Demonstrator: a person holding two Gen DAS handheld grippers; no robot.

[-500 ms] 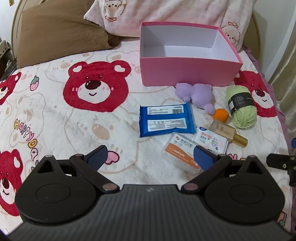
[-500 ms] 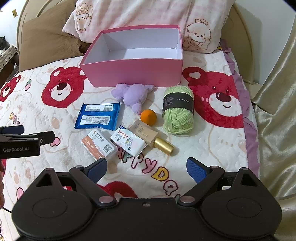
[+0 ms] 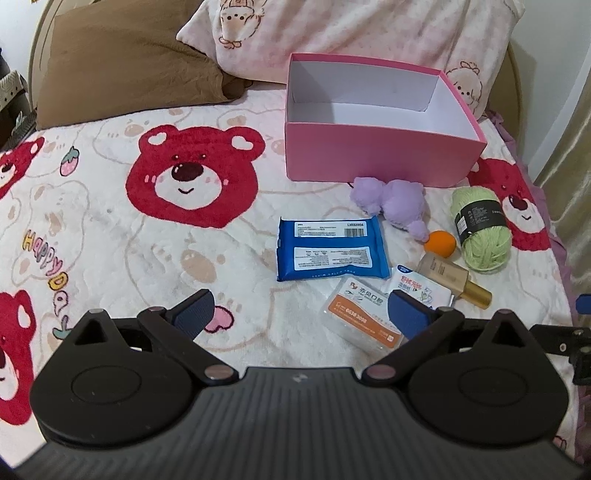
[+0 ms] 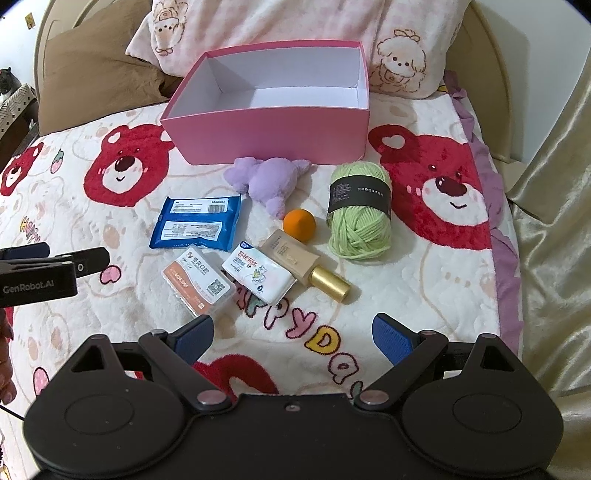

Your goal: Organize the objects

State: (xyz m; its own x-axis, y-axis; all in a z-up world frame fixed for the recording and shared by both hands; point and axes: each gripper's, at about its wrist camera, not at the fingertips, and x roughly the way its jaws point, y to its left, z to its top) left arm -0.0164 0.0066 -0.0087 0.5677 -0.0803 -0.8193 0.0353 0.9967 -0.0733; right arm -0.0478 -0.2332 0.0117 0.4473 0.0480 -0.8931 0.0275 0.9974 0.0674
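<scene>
Hovering over the bed with both sets of fingers spread wide and empty, I see the pink box open behind the clutter, the wet-wipe pack and green yarn within reach for loading.

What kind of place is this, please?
Most likely a bedroom: the things lie on a bed with a bear-print blanket, pillows stand against a curved headboard, and a curtain hangs beside it.
</scene>
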